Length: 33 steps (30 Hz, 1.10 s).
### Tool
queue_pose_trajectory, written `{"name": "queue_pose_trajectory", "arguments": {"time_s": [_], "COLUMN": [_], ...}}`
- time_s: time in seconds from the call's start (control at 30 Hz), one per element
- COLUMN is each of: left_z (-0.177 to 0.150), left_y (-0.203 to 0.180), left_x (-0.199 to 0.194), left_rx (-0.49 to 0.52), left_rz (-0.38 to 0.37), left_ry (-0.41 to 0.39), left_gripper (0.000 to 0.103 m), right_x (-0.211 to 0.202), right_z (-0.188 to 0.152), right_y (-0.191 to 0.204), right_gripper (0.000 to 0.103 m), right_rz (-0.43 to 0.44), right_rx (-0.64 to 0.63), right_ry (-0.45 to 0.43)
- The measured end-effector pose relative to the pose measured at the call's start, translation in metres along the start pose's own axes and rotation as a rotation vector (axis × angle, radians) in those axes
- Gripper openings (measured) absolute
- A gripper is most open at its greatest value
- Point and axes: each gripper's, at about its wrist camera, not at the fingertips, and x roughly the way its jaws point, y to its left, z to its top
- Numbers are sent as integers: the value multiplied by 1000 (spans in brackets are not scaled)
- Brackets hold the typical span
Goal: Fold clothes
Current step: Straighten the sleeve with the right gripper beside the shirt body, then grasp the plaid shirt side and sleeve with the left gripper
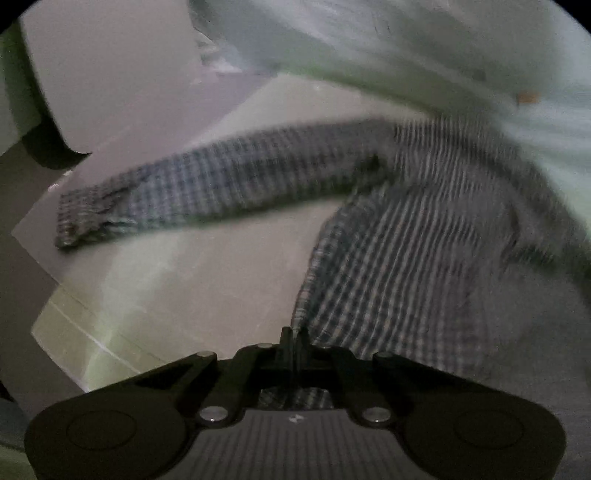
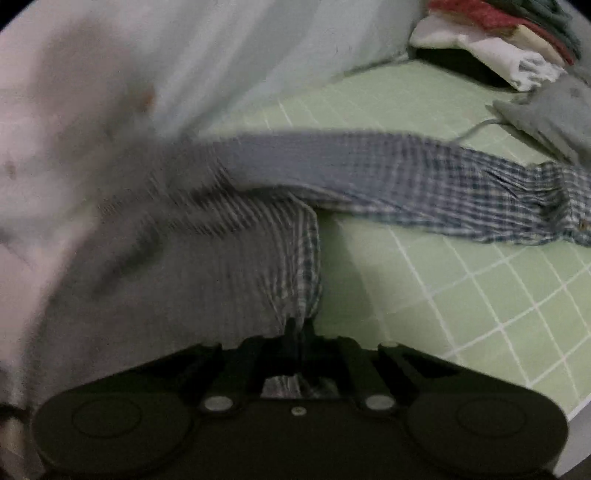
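The checked shirt (image 2: 369, 177) was spread across the green gridded mat (image 2: 480, 295), its near hem clamped in the left gripper (image 1: 294, 334) and the right gripper (image 2: 297, 326), presumably so that the fold could be carried evenly.

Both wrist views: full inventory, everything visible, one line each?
checked shirt: 1, blue and white check, spread over the work surface, one sleeve stretched out in each view, hem pinched at both near corners
pale cloth: 1, light blue-white, blurred, behind the shirt
cutting mat: 1, green with white grid, under the shirt in the right wrist view
clothes pile: 1 stack, white, red and dark pieces, far right corner
grey garment: 1, grey, on the mat beside the pile
table: 1, pale, under the sleeve in the left wrist view
left hand-held gripper: 1, black, shut on the shirt hem
right hand-held gripper: 1, black, shut on the shirt hem
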Motion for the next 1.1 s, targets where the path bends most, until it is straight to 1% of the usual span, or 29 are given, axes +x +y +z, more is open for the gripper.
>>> {"name": "queue_pose_trajectory", "arguments": {"time_s": [0.03, 0.07, 0.1, 0.17, 0.2, 0.23, 0.27, 0.3, 0.33, 0.37, 0.43, 0.47, 0.53, 0.63, 0.83, 0.93, 1.1], "left_z": [0, 1, 0, -5, -7, -8, -10, -10, -10, -10, -4, -1, 5, 16, 39, 54, 79], "left_y": [6, 11, 16, 17, 17, 18, 20, 24, 28, 32, 39, 42, 50, 63, 100, 114, 135], "left_x": [-1, -3, -2, 15, 20, 21, 21, 17, 14, 11, 12, 14, 17, 22, 35, 43, 62], "left_rx": [-18, -37, -46, -1, 15, 10, 0, -30, -60, -84, -110, -117, -132, -169, -313, -353, -405], "left_rz": [5, 11, 23, 90, 114, 114, 111, 98, 88, 84, 94, 107, 130, 149, 167, 196, 273], "left_ry": [2, 5, 11, 55, 79, 86, 87, 66, 46, 31, 19, 19, 12, -4, -41, -62, -93], "left_gripper": [2, 3, 7, 12, 23, 30, 46, 65, 73, 77, 77, 77, 77, 81, 83, 86, 89], "right_x": [-9, -12, -8, 6, 13, 19, 20, 18, 17, 17, 20, 22, 25, 31, 47, 57, 76], "right_z": [2, 2, -1, -8, -12, -16, -18, -19, -19, -18, -17, -17, -17, -17, -13, -8, 2], "right_y": [-5, -8, -7, -1, 2, 5, 10, 16, 22, 28, 39, 44, 53, 65, 86, 95, 106], "right_gripper": [2, 2, 3, 7, 10, 24, 49, 58, 71, 84, 96, 99, 102, 103, 103, 103, 103], "right_rz": [28, 26, -13, -112, -162, -211, -235, -248, -258, -267, -266, -260, -251, -244, -240, -252, -286], "right_rx": [61, 85, 54, -44, -93, -141, -176, -204, -228, -251, -291, -311, -344, -366, -353, -346, -325], "right_ry": [-19, -17, 6, 61, 88, 116, 113, 98, 77, 54, 36, 34, 31, 29, 26, 24, 19]}}
